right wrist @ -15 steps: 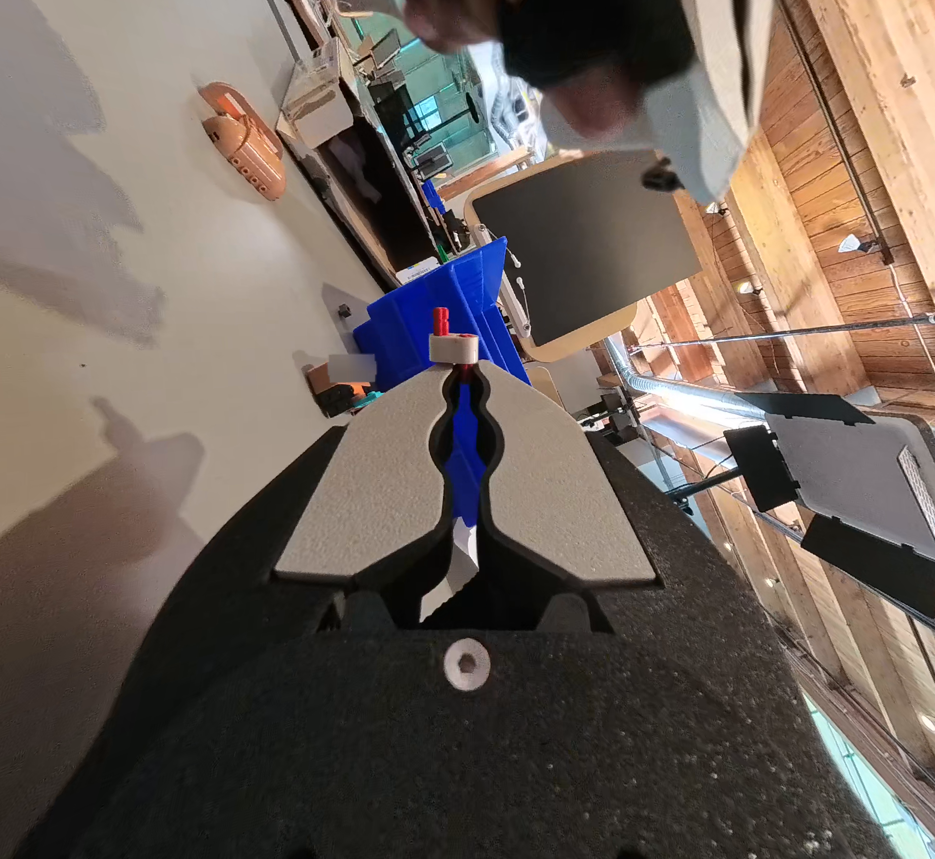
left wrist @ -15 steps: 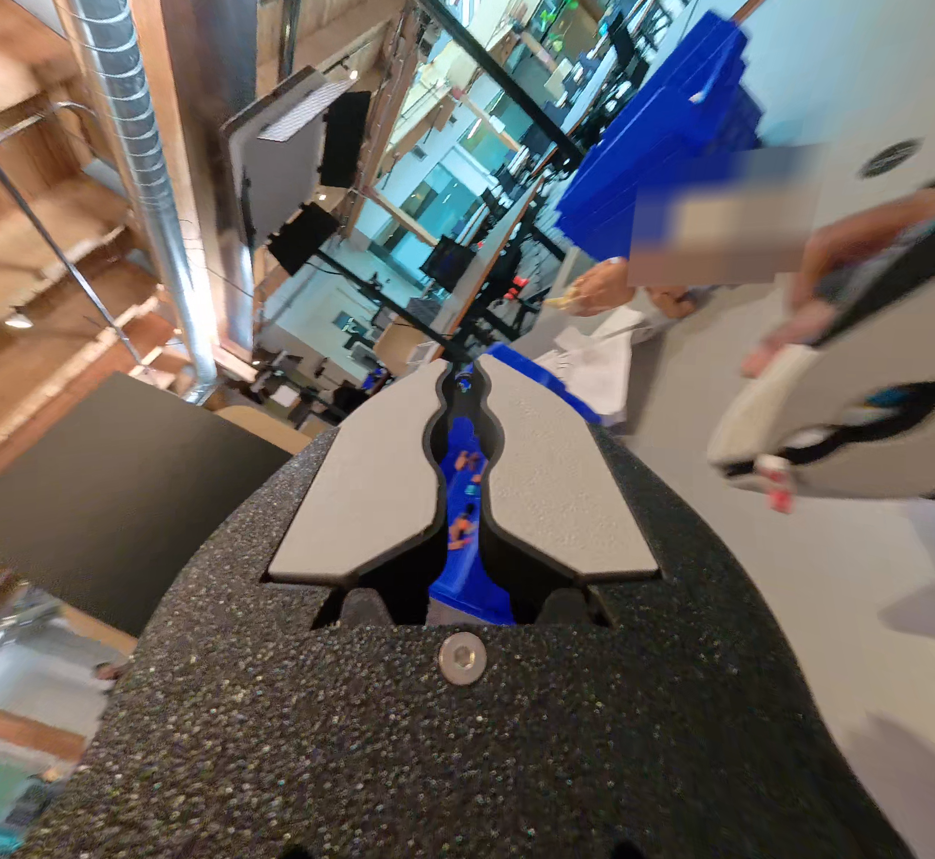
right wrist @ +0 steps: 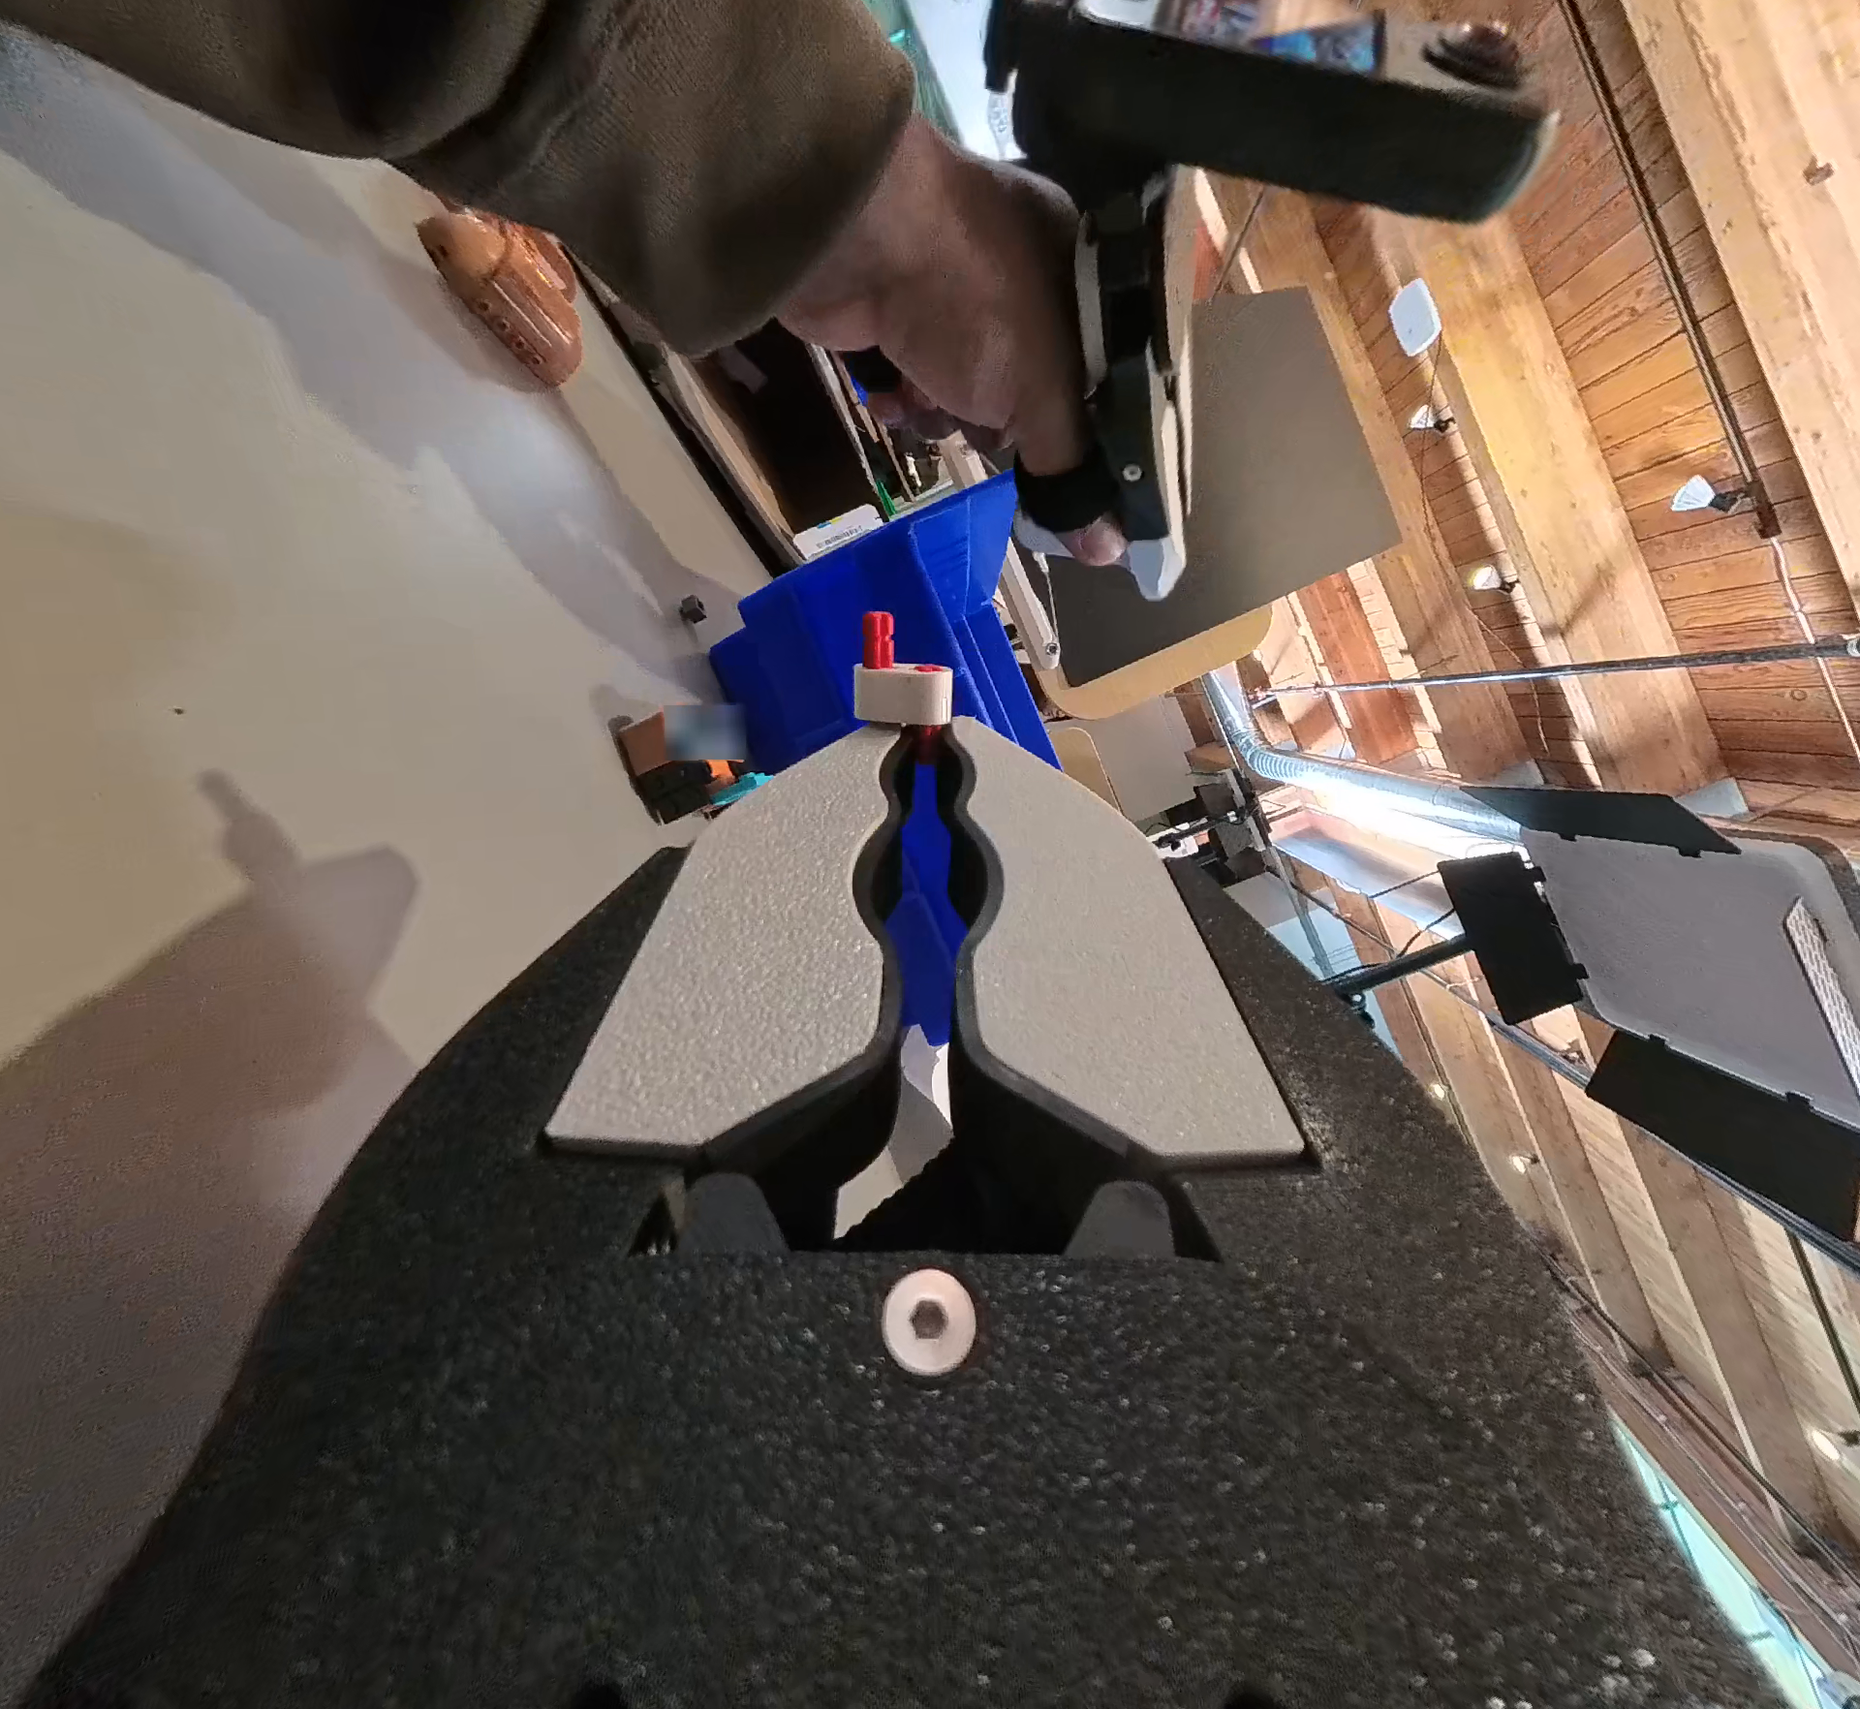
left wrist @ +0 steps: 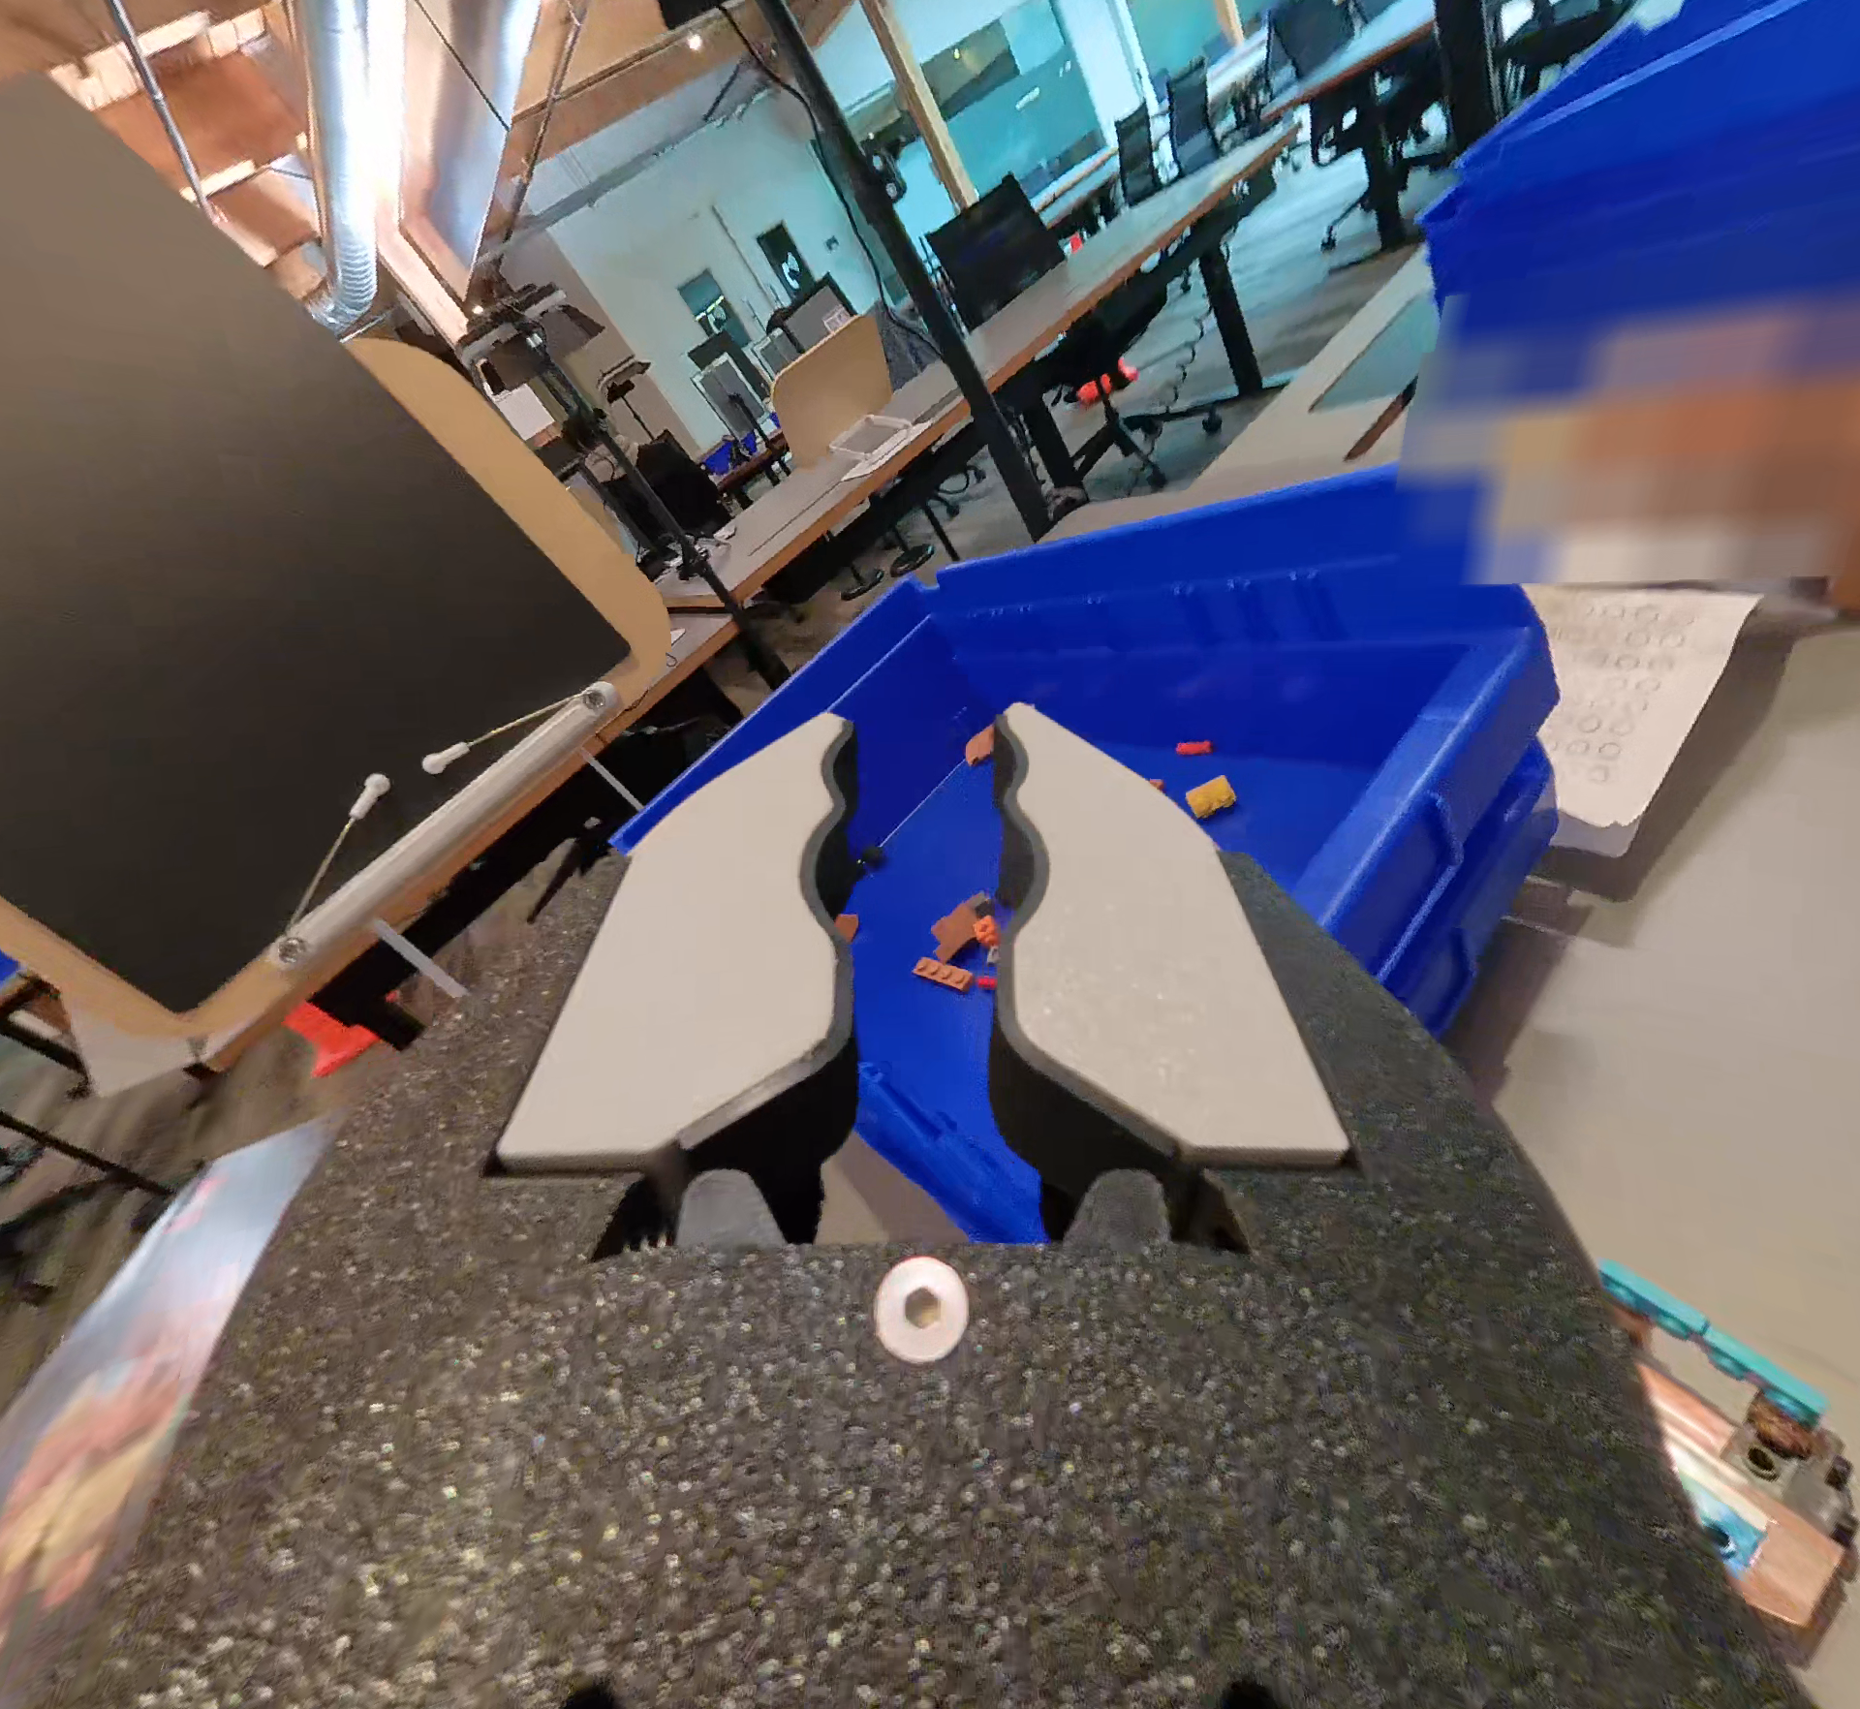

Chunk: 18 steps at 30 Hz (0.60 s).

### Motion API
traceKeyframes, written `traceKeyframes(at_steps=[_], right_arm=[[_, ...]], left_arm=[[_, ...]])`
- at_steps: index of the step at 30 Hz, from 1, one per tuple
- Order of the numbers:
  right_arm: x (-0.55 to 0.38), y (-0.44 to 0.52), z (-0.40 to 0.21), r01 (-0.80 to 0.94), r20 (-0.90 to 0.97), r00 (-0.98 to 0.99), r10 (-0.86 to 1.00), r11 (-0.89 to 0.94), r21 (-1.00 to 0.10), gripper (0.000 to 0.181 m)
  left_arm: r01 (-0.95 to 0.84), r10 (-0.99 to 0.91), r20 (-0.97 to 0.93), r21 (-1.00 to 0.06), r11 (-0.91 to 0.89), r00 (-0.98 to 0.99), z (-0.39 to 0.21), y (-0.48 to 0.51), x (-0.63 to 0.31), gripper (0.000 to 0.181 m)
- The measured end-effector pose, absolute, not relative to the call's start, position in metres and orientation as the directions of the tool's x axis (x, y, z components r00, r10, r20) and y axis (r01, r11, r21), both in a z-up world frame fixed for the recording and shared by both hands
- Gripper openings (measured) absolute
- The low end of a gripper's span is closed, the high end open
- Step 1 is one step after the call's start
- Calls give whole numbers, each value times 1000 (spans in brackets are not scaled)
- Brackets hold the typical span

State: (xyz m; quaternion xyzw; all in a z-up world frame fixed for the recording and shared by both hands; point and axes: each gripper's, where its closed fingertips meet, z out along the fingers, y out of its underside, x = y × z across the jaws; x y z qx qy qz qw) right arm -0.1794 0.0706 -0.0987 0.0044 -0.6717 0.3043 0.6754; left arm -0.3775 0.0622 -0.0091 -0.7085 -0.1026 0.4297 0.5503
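A sleeved arm [right wrist: 483, 40] blocks the upper left while the right gripper [right wrist: 918, 727] pinches one red-pegged beige piece [right wrist: 903, 686]; the left gripper [left wrist: 924, 720] gapes above one blue bin [left wrist: 1409, 845].

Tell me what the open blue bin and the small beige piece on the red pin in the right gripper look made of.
Open blue bin: looks like moulded hard plastic, smooth and slightly glossy, with ribbed walls and a stepped rim.
Small beige piece on the red pin: likely toy-brick plastic, with crisp edges and even colour, pinched at the right gripper tips.
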Motion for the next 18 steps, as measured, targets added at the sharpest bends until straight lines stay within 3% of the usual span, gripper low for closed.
traceKeyframes(at_steps=[7,12,15,18], right_arm=[[-179,73,-95,-418,899,-89,429,803,-425,4],[-187,81,-71,-415,813,-156,561,710,-569,4],[-195,89,-38,-436,814,-90,574,712,-551,4],[-205,90,-8,-479,828,-30,559,719,-503,3]], left_arm=[[-300,631,-332,-940,-162,701,6,50,-353,33],[-283,149,-285,-958,-32,947,-6,86,-250,33],[-269,13,-269,-958,97,963,2,86,-219,33],[-120,-93,-142,-970,209,985,16,78,-210,33]])
